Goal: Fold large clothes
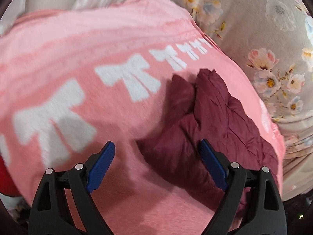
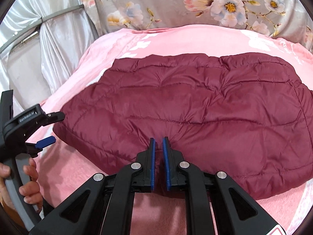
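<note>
Two grippers here, and they're doing pretty different things. The right gripper (image 2: 158, 140) has its jaws pinched nearly together on the near edge of the maroon puffer jacket (image 2: 195, 105); a bit of the quilted fabric is bunched right where the blue pads (image 2: 153, 162) meet it, so it looks like it's got hold of that hem. The left gripper (image 1: 157, 146) has its jaws spread wide with nothing between them, hovering above a crumpled end of the jacket (image 1: 205, 121). That view is kinda blurry, so I can't tell whether its right pad is actually touching the fabric or just above it.

The jacket lies flat-ish on a pink blanket (image 2: 82, 166) with white bow prints (image 1: 135, 78), spread over the bed. In the right wrist view it fills most of the middle of the blanket, quilted side up, puffy seams running across. The left gripper (image 2: 42, 128) shows up at the jacket's left end in that view too, jaws apart, with the person's hand (image 2: 29, 182) wrapped around its handle.

Past the far edge of the blanket there's a grey floral sheet (image 2: 176, 4), and off to the far left some shiny silver curtain fabric (image 2: 58, 29).
</note>
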Motion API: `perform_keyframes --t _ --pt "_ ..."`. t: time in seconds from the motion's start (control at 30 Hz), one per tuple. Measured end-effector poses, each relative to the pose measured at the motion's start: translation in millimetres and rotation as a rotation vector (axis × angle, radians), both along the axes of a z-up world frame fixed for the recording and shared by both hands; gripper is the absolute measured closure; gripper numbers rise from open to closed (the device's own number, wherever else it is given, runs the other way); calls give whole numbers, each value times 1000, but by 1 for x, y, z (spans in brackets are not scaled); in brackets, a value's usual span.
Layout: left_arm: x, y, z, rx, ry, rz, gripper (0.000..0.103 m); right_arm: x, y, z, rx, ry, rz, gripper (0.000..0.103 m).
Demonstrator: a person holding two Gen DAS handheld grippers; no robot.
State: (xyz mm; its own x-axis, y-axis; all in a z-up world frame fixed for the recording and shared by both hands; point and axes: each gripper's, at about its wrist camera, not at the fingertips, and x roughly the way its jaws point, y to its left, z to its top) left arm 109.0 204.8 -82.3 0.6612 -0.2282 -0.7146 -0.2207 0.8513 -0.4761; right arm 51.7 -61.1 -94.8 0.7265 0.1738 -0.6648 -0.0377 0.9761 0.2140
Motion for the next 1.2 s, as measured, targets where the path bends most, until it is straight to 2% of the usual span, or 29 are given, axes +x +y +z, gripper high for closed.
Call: perform_keyframes --t 0.1,0.2,0.33,0.37,0.43,0.47,0.53,0.63,0.77,0.87,1.07,1.2 --pt "6 -10 -11 -33 27 -40 13 -1 2 -5 -18 2 -4 93" --pt "9 -19 -12 -15 13 -34 5 -3 9 -11 -56 -12 -13 93" --pt "15 -30 -13 1 2 -28 6 -6 16 -12 -105 -35 -23 93" --pt "16 -33 -13 11 -2 -28 8 -6 14 -12 -96 -38 -24 93" --pt "19 -39 -11 -5 -10 -53 36 -13 6 -8 -38 -50 -31 95" --pt "21 -40 -11 -18 -9 -62 41 -18 2 -6 -21 -58 -39 98" --pt "21 -41 -5 -35 -20 -77 60 -26 -2 -4 -9 -67 -52 100" --pt "15 -42 9 -44 -61 -104 78 -41 -12 -2 -3 -77 -74 103" --pt "3 -47 32 -54 -124 -148 83 -49 -22 -1 16 -105 -100 103" --pt "-7 -52 51 -30 -169 -173 84 -52 -24 4 6 -132 -114 103" --pt "-10 -53 65 -24 -192 -170 84 -65 -29 10 -19 -179 -154 103" --pt "-9 -52 67 -9 -192 -171 85 -55 -33 -2 -7 -116 -123 103"
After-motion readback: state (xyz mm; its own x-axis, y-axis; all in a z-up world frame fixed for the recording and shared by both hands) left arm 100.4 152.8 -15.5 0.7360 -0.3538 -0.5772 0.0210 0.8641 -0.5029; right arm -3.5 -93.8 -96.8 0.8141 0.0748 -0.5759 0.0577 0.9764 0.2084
